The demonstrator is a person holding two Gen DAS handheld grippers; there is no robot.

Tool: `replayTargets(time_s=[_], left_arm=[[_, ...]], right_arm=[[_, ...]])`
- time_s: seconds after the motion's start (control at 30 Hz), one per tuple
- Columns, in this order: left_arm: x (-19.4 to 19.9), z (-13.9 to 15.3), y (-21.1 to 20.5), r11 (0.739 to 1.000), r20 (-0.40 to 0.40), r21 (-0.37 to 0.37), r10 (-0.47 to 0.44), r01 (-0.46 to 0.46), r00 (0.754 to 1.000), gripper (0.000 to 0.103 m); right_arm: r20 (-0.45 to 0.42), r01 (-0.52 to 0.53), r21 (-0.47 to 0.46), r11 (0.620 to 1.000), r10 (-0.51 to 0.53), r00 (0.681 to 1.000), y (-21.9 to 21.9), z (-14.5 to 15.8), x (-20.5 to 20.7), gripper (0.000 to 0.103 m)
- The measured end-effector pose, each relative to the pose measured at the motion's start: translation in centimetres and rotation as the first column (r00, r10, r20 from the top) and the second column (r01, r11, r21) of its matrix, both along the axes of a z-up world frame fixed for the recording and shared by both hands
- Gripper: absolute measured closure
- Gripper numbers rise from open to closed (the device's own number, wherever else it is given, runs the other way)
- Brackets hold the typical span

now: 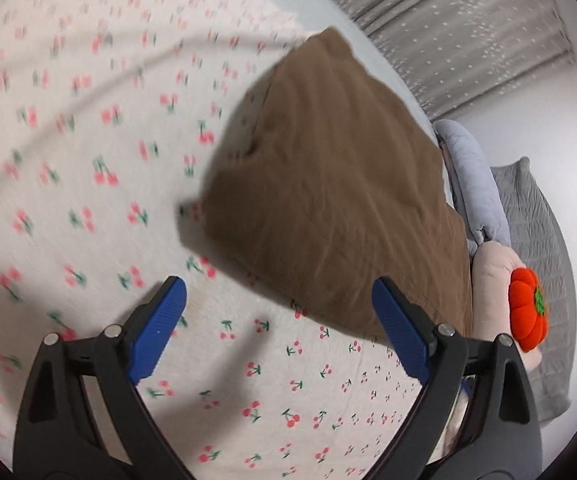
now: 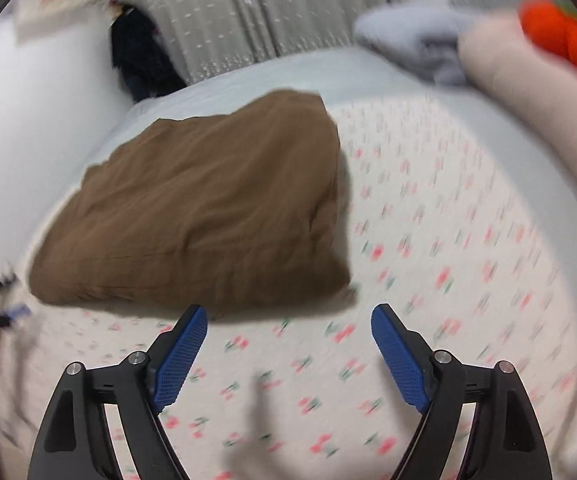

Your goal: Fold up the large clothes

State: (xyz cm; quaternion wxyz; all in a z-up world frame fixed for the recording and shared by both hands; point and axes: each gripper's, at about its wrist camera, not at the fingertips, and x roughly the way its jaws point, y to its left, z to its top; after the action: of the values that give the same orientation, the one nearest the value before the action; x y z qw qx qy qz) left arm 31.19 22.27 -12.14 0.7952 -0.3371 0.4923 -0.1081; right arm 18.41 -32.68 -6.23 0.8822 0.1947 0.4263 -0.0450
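Observation:
A brown garment [image 1: 328, 184] lies folded into a thick rectangle on a cherry-print bedsheet [image 1: 68, 140]. In the left wrist view it sits ahead and to the right of my left gripper [image 1: 280, 292], which is open and empty above the sheet; its near edge passes behind the right fingertip. In the right wrist view the brown garment [image 2: 208, 208] lies ahead and to the left of my right gripper [image 2: 288, 316], which is open and empty just short of its near edge. The right wrist view is blurred.
A grey curtain [image 1: 468, 32] hangs behind the bed. Folded grey-blue cloth [image 1: 472, 172], a pink pillow [image 1: 492, 272], an orange pumpkin plush [image 1: 528, 308] and a grey quilt [image 1: 536, 224] lie at the right. A dark object [image 2: 140, 56] stands by the white wall.

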Motion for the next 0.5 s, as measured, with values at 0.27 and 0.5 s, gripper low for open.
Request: replayTargets(time_s=[0.27,0.5], left_arm=[[1.9,-1.8,-0.9,0.971,0.042,-0.165,0.183,-0.173,0.982,0.009],[4.5,-1.7,-1.3,0.915,-0.047,-0.169,0.364,-0.367,0.930,0.069]], right_arm=[[0.024,0.162,0.484,0.860,-0.198,0.980,-3.5,-4.7,2.3,0.014],[-0.037,0.366,0.572,0.734,-0.423,0.905,-5.9,-4.4,5.5,0.075]])
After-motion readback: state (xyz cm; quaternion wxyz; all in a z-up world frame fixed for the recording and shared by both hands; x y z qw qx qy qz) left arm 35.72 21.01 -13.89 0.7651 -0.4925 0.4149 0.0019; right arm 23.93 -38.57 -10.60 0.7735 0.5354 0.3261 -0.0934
